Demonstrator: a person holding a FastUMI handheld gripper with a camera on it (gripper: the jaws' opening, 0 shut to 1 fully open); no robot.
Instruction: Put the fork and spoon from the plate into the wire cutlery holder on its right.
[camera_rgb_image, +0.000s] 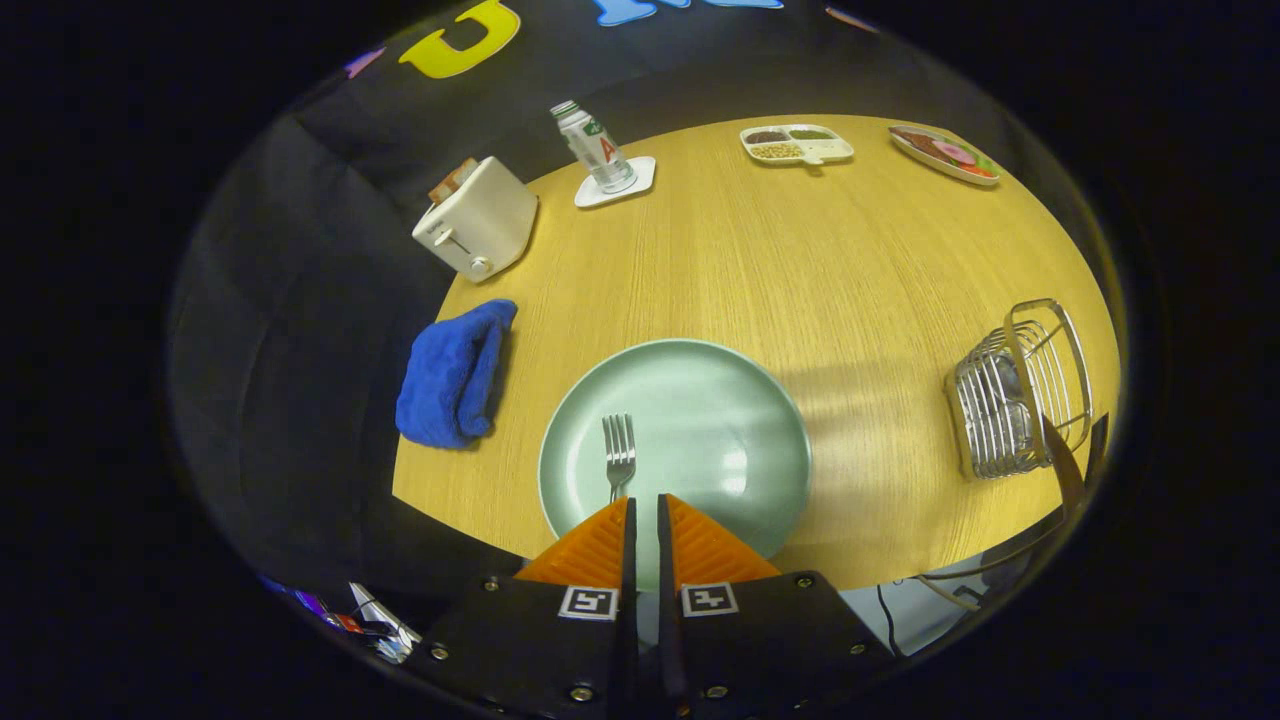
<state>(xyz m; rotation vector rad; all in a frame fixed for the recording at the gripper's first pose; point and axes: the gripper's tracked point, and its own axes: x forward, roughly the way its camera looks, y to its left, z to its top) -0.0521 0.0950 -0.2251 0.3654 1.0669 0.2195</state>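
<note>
metal fork (619, 455) on the green plate (700, 420), just ahead of the nearly closed claw (645, 505)

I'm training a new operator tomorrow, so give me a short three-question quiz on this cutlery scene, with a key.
1. True or false: the fork lies on the plate.
2. What sits left of the plate: A) blue cloth, B) a kettle, C) a mug?
3. Fill in: the gripper fingers are nearly ____.

Key: 1 true. 2 A. 3 closed, with the fork's handle running in between them; whether they press on it cannot be told.
</note>
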